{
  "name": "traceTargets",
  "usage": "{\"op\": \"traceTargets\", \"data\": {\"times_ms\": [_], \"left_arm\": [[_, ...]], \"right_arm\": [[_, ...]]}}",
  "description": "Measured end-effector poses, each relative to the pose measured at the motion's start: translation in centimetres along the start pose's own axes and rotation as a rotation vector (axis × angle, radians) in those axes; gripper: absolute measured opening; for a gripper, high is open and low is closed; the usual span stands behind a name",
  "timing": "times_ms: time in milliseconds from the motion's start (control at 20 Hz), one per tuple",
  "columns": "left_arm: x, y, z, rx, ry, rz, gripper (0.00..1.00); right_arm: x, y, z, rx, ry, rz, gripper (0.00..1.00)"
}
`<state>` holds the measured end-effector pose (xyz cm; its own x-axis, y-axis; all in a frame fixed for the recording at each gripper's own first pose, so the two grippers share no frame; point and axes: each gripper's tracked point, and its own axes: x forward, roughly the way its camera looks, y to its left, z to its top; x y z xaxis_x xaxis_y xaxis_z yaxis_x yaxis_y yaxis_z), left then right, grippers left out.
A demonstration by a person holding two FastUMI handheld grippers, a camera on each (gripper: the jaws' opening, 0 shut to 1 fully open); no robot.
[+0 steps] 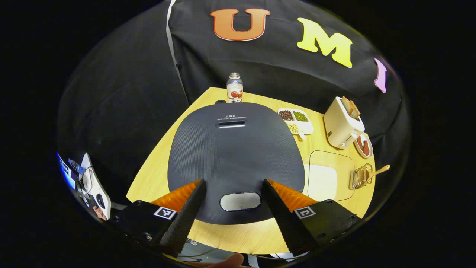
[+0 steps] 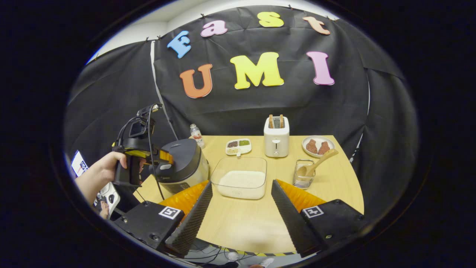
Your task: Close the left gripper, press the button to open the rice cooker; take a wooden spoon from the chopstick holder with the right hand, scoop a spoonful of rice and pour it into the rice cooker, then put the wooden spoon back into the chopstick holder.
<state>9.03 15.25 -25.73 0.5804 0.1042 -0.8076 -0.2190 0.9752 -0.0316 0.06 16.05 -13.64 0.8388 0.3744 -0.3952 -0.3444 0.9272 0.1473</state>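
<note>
The dark grey rice cooker point(image 1: 234, 149) lies right below my left gripper point(image 1: 234, 181), lid down. Its oval button point(image 1: 240, 201) sits between the open fingers, untouched. In the right gripper view the cooker point(image 2: 184, 165) stands at the table's left, and a hand point(image 2: 102, 173) holds the left gripper point(image 2: 167, 158) just over its lid. My right gripper point(image 2: 241, 183) hangs open and empty above the table's front, facing the clear tub of rice point(image 2: 241, 178). The wooden spoon point(image 2: 317, 160) leans in the wire chopstick holder point(image 2: 304, 175), right of the tub.
A white toaster point(image 2: 276, 139) with bread, a plate point(image 2: 318, 146) of brown food, a divided dish point(image 2: 238, 146) of beans and a small bottle point(image 2: 196, 136) line the table's back. Black cloth walls close in behind; the table's curved edge runs on the right.
</note>
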Motion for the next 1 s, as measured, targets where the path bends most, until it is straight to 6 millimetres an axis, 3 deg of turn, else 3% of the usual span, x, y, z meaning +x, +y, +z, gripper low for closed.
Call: {"op": "traceTargets", "data": {"times_ms": [150,250,350,550,800,850,950,1000], "left_arm": [[-0.7,1.1,2.4,-0.005,-0.128,0.054,0.97],[-3.3,1.1,5.0,0.034,-0.291,0.062,0.95],[-7.0,0.5,7.7,0.085,-0.480,0.056,0.96],[-16.3,-1.7,9.9,0.136,-0.760,0.014,1.00],[-25.0,-3.6,8.7,0.137,-0.901,-0.082,0.96],[-26.2,-3.7,8.5,0.136,-0.920,-0.090,1.00],[-27.7,-4.0,7.9,0.117,-0.936,-0.121,0.96],[-28.1,-4.1,7.6,0.106,-0.936,-0.139,0.96]], "right_arm": [[-0.5,-0.7,1.2,-0.011,-0.047,-0.033,1.00],[-0.8,-1.3,2.6,-0.028,-0.096,-0.062,1.00],[-1.6,-1.6,4.6,-0.049,-0.165,-0.100,1.00],[-3.7,-2.2,9.2,-0.079,-0.325,-0.182,0.96],[-6.0,-1.9,12.7,-0.077,-0.440,-0.227,1.00],[-6.3,-1.7,12.9,-0.073,-0.448,-0.229,1.00],[-6.9,-1.4,13.1,-0.078,-0.455,-0.230,0.96],[-7.0,-1.3,13.1,-0.083,-0.457,-0.228,1.00]]}}
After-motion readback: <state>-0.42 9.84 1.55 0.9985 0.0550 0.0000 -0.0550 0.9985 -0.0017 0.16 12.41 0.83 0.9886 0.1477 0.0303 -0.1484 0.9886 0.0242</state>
